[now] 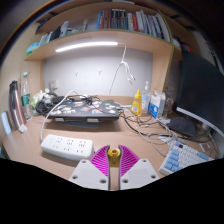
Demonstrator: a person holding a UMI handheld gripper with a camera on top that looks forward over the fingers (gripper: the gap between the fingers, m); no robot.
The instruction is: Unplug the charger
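The power strip (66,148) lies on the desk (140,140) just ahead and left of my gripper (114,160); I cannot make out a charger plugged into it, though cables (140,122) trail to the far right. My fingers stand slightly apart, holding nothing. I judge I should swing left, line up squarely over the plug, then pull straight out.
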